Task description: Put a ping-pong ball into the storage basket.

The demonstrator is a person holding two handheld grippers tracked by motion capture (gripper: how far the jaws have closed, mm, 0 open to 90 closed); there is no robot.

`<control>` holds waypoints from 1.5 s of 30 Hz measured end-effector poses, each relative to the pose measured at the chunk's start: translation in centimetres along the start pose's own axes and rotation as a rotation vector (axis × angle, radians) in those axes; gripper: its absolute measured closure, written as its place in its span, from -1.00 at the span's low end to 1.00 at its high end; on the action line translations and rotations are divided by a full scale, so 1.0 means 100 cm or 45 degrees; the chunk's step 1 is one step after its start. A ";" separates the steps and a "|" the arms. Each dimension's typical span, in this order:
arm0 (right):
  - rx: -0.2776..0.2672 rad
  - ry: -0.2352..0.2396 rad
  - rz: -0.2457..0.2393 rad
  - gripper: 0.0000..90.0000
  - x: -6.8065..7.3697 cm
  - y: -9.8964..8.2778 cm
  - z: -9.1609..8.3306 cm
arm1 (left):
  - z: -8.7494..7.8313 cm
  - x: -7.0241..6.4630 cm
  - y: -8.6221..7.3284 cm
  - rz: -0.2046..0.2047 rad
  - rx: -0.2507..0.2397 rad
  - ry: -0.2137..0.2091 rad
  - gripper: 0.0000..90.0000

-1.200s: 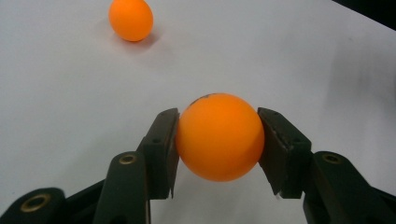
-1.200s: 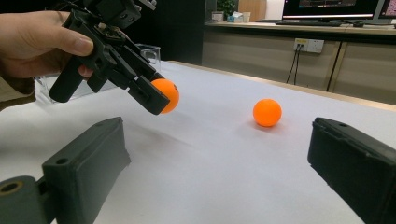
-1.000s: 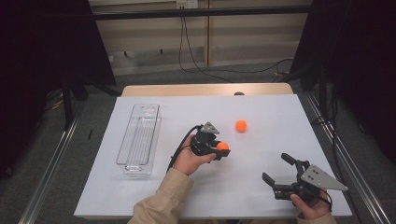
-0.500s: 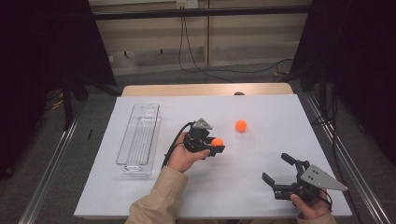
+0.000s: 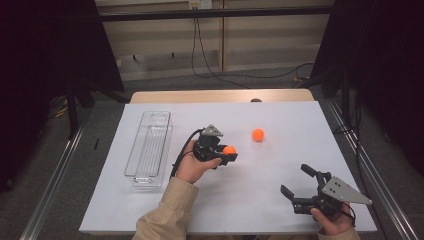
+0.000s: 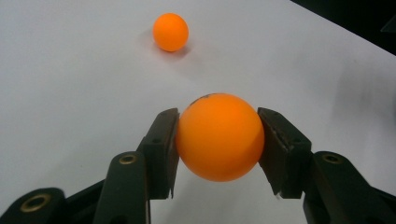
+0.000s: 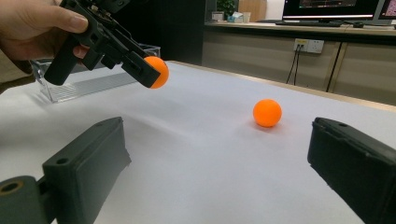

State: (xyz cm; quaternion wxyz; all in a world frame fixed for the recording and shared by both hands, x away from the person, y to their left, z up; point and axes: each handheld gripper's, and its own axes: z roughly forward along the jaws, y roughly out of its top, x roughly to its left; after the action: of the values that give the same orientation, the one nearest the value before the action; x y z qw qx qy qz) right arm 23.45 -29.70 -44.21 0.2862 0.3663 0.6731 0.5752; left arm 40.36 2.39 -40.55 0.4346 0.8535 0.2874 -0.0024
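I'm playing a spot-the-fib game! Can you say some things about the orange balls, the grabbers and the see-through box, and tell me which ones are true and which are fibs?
1. The left gripper is squeezing an orange ball between its fingers. True.
2. That held ball is resting on the table. False: the right gripper view shows it lifted above the white top.
3. A second orange ball sits loose on the table. True.
4. The right gripper is holding a ball too. False: its fingers stand wide open with nothing between them.
5. The clear box has a ball inside. False: no ball is in it.
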 end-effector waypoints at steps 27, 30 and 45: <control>0.000 0.002 -0.001 -0.91 0.000 0.000 0.000 | -0.020 0.013 0.000 -0.049 -0.041 0.040 0.13; 0.001 0.003 0.000 -0.91 0.001 0.000 0.000 | -0.023 0.015 0.000 -0.049 -0.039 0.043 0.13; 0.000 0.003 -0.002 -0.91 0.001 0.000 0.000 | -0.036 0.024 -0.001 -0.086 -0.068 0.071 0.13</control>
State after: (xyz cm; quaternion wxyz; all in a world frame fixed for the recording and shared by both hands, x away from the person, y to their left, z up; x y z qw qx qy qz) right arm 23.42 -29.64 -44.19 0.2860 0.3651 0.6738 0.5753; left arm 41.41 6.27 -38.97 0.4486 0.8312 0.3281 0.0141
